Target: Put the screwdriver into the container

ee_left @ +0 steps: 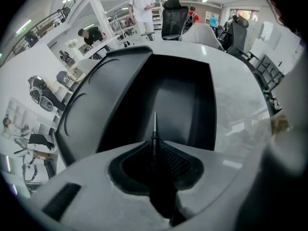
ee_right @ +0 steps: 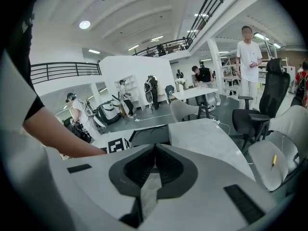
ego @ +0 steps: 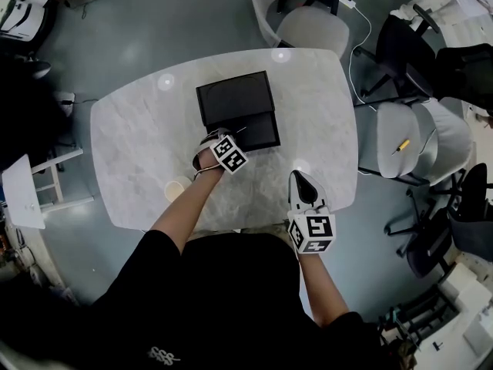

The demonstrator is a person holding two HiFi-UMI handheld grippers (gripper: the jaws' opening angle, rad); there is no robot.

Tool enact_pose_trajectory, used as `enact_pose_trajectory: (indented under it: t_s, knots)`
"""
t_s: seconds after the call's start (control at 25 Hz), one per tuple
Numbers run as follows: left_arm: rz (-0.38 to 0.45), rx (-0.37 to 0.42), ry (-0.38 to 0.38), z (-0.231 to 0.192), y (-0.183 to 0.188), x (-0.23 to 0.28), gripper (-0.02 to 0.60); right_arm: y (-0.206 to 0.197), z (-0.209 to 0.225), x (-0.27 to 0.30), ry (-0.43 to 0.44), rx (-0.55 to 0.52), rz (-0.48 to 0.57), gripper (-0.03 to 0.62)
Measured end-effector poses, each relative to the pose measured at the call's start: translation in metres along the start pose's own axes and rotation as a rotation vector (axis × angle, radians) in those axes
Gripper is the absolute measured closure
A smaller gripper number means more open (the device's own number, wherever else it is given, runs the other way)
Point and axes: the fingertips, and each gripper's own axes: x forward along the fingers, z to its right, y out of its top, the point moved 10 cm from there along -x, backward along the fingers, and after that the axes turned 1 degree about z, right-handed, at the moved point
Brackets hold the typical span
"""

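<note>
The container (ego: pixel 236 108) is a black open case lying in the middle of the marble table (ego: pixel 139 145). My left gripper (ego: pixel 218 136) hovers at the case's near edge, shut on the screwdriver (ego: pixel 241 129). In the left gripper view the thin metal shaft of the screwdriver (ee_left: pixel 155 126) sticks straight out from the left gripper (ee_left: pixel 155 150) and points over the container's dark tray (ee_left: pixel 183 95). My right gripper (ego: pixel 300 176) rests over the table's near right part, away from the case. In the right gripper view the right gripper (ee_right: pixel 155 153) is shut with nothing between its jaws.
A small beige round cup (ego: pixel 176 188) stands on the table near my left forearm. Grey chairs sit behind the table (ego: pixel 308 21) and to its right (ego: pixel 400 137), one with a yellow pen (ego: pixel 403 145) on its seat. A person (ee_right: pixel 250 57) stands in the background.
</note>
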Motion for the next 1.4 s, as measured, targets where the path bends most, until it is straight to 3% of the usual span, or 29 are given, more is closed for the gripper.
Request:
enact_pose_trajectory:
  t_s: [0.28,0.72,1.0,1.24,1.32,1.4]
  knots:
    - [-0.016,0.032,0.031,0.001,0.001,0.001,0.512,0.004,0.006,-0.001,-0.011,0.018,0.02,0.582]
    - [0.01,-0.008,0.011,0.002,0.001,0.0,0.476,0.001,0.008,-0.006,-0.025,0.036,0.029,0.582]
    - [0.082,-0.044,-0.023,0.003,-0.003,-0.009,0.429,0.006,0.005,-0.013,-0.017,0.05,0.054,0.582]
    - [0.16,-0.081,-0.005,0.006,-0.006,-0.033,0.423,0.009,-0.003,-0.017,0.011,0.027,0.068,0.582]
    - [0.192,-0.115,0.005,0.005,-0.008,-0.045,0.423,0.008,-0.008,-0.019,0.026,0.018,0.07,0.582]
    - [0.248,-0.197,0.004,0.005,-0.009,-0.065,0.423,0.008,-0.011,-0.022,0.033,0.016,0.075,0.582]
